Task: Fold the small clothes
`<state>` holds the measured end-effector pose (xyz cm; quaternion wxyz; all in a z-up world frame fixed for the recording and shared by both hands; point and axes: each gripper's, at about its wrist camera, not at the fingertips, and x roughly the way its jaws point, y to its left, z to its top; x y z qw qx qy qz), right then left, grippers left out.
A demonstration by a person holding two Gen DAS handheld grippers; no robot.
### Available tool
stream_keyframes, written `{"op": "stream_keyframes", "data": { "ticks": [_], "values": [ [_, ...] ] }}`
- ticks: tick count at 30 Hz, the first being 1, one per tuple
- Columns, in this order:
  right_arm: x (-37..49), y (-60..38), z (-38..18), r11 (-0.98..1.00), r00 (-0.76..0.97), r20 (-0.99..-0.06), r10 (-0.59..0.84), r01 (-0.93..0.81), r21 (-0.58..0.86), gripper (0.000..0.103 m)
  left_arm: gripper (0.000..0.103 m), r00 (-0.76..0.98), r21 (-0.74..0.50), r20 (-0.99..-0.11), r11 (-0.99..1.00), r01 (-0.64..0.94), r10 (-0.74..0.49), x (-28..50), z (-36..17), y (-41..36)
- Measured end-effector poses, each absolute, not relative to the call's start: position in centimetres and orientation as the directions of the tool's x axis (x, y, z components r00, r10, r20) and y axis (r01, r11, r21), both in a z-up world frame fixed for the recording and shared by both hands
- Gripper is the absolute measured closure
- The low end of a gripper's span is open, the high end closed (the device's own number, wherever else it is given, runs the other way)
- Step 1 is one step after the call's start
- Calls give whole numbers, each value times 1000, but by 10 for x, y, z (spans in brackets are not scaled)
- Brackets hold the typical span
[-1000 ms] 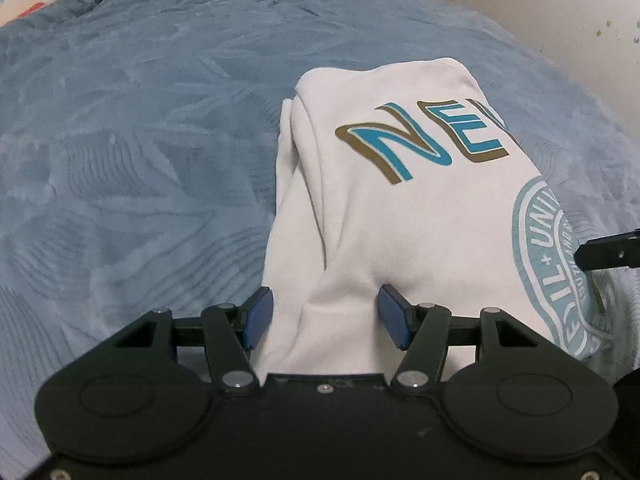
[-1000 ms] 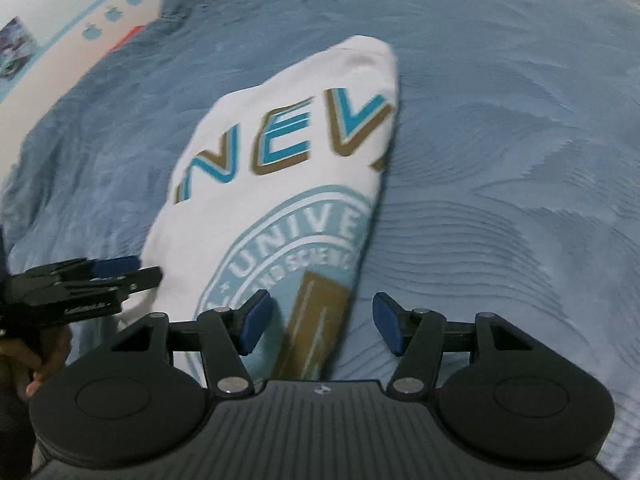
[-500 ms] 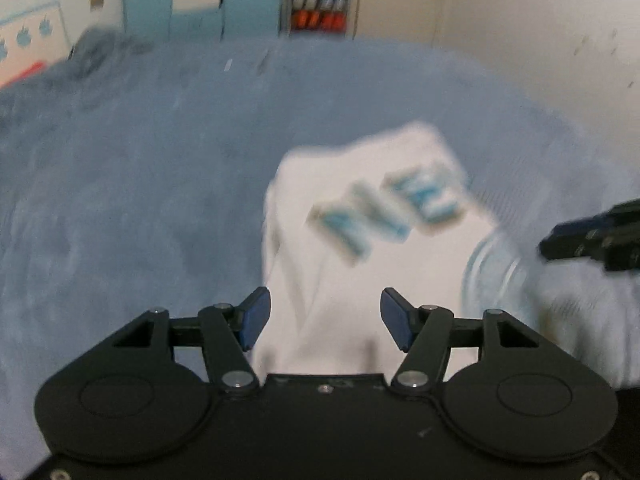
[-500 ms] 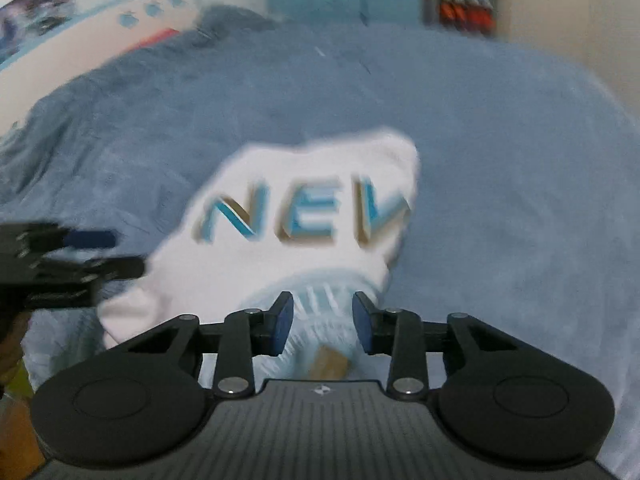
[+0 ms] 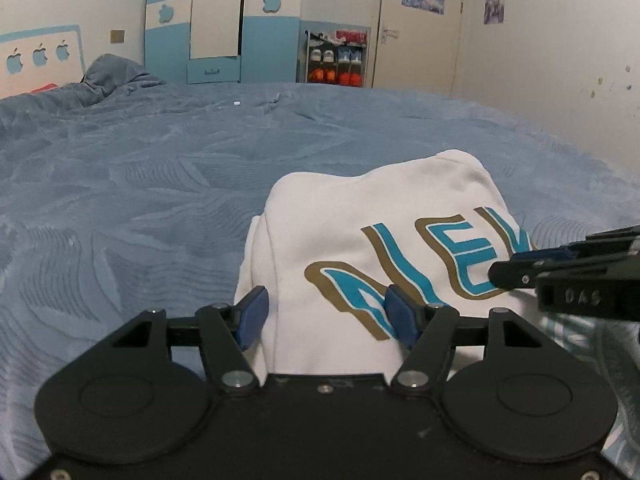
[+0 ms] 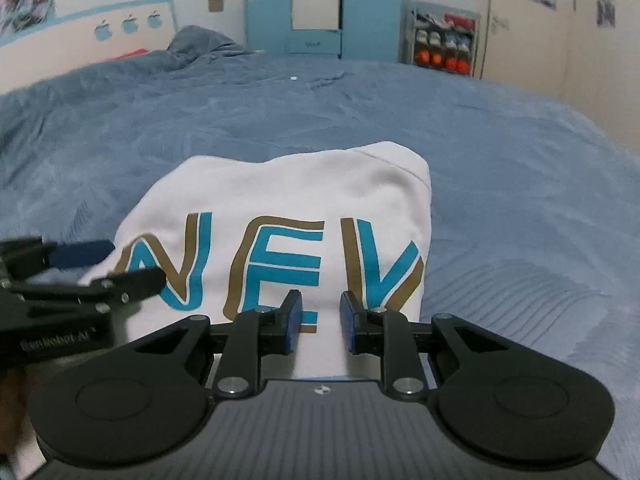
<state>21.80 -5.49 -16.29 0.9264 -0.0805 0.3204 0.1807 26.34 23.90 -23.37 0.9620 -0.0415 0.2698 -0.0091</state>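
A folded white shirt point(image 5: 380, 208) point(image 6: 300, 192) with teal and brown "NEV" lettering lies on the blue bedspread point(image 5: 140, 200) point(image 6: 520, 200). My left gripper point(image 5: 326, 320) is open, its blue pads straddling the shirt's near left part. It also shows at the left edge of the right wrist view as the left gripper point(image 6: 136, 264). My right gripper point(image 6: 320, 320) has its jaws narrowed onto the shirt's near edge below the letters, white cloth filling the gap. From the left wrist view the right gripper point(image 5: 504, 266) reaches in over the lettering.
A bunched-up part of the bedspread point(image 5: 116, 76) rises at the far left. Beyond the bed stand a blue and white wardrobe point(image 5: 224, 20), a shoe rack point(image 5: 336, 60) and a door point(image 5: 416, 20). A wall runs close along the bed's right side.
Both cameras tilted up, so the room beyond the bed came into view. The right gripper's jaws closed from wide to narrow on the shirt. The left jaws stayed wide.
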Motion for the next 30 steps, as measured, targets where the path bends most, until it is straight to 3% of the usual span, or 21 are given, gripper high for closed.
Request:
{"op": "stream_keyframes", "data": {
  "ticks": [6, 11, 17, 19, 22, 26, 30],
  "values": [
    [212, -59, -144, 937, 752, -588, 297, -349, 27, 76, 38, 851, -11, -525, 1000, -5, -1, 272, -215, 231],
    [224, -62, -128, 951, 797, -529, 293, -301, 72, 75, 37, 909, -20, -417, 1000, -20, 10, 281, -183, 231],
    [254, -58, -141, 958, 790, -551, 271, -278, 73, 75, 37, 912, 44, -403, 997, -69, 81, 322, -180, 227],
    [262, -58, -150, 961, 776, -574, 260, -269, 71, 74, 37, 898, 32, -434, 997, -67, 75, 335, -190, 229],
    [274, -59, -172, 967, 732, -637, 243, -234, 100, 73, 35, 817, 41, -575, 999, -33, 50, 362, -226, 229],
    [270, -56, -177, 968, 744, -625, 235, -235, 84, 72, 35, 817, -31, -576, 998, -47, 21, 363, -229, 240],
    [271, -58, -163, 966, 742, -624, 246, -240, 95, 72, 36, 812, 38, -581, 998, -42, 56, 361, -212, 231]
  ]
}}
